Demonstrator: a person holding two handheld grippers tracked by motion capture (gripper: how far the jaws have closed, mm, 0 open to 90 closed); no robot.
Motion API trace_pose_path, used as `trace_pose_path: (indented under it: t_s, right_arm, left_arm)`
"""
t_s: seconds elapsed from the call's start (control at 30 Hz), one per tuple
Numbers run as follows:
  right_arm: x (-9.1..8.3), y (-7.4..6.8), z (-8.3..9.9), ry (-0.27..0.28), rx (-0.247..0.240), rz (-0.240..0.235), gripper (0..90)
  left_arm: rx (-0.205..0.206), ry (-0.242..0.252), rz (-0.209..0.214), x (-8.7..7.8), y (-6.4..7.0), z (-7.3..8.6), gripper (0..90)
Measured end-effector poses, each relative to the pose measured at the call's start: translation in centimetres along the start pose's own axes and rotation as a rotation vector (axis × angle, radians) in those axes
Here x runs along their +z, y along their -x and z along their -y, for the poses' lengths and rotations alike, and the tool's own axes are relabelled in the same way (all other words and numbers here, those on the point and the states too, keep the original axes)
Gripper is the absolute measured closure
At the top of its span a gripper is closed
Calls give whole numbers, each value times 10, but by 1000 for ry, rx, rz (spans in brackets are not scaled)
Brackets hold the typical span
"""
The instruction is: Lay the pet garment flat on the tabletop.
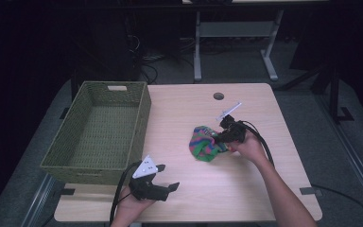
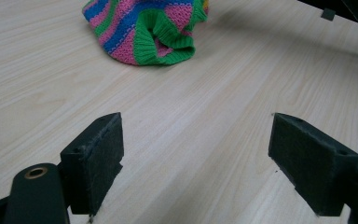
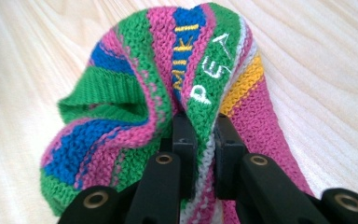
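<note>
A striped knitted hat (image 1: 204, 144) in green, pink and blue lies crumpled near the middle of the wooden table (image 1: 264, 189). My right gripper (image 1: 222, 137) is at its right edge, shut on a fold of the knit; in the right gripper view the hat (image 3: 168, 84) bulges up between and past the two black jaws, gripper (image 3: 205, 135). My left gripper (image 1: 170, 187) rests near the table's front edge, open with nothing between its pads (image 2: 98, 158). In the left gripper view the hat (image 2: 144, 28) lies well ahead on the table.
A green woven basket (image 1: 99, 137) stands empty at the table's left side. A round cable hole (image 1: 219, 96) is at the back of the tabletop. Desk legs and cables are on the floor behind.
</note>
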State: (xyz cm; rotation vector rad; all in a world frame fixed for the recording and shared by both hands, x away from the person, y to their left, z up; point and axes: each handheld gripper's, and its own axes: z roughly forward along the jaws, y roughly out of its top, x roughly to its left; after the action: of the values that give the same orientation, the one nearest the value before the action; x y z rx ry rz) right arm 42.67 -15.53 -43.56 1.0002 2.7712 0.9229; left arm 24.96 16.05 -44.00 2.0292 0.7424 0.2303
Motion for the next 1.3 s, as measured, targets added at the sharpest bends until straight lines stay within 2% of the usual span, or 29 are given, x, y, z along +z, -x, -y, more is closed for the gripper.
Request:
trace_pose_path:
  t_s: [0.33,0.77,1.03,1.3]
  right_arm:
    - [-21,-3,-3,38,6,4,821]
    - [-54,-8,1,92,38,-18,821]
    - [-75,-21,0,123,1,-26,822]
    - [-91,-38,1,149,-45,-55,822]
  left_arm:
    - [2,3,-2,-1,-1,0,176]
    - [-2,3,-4,-1,-1,0,176]
    - [0,5,-6,-1,-1,0,176]
    - [2,9,-9,-2,-1,0,176]
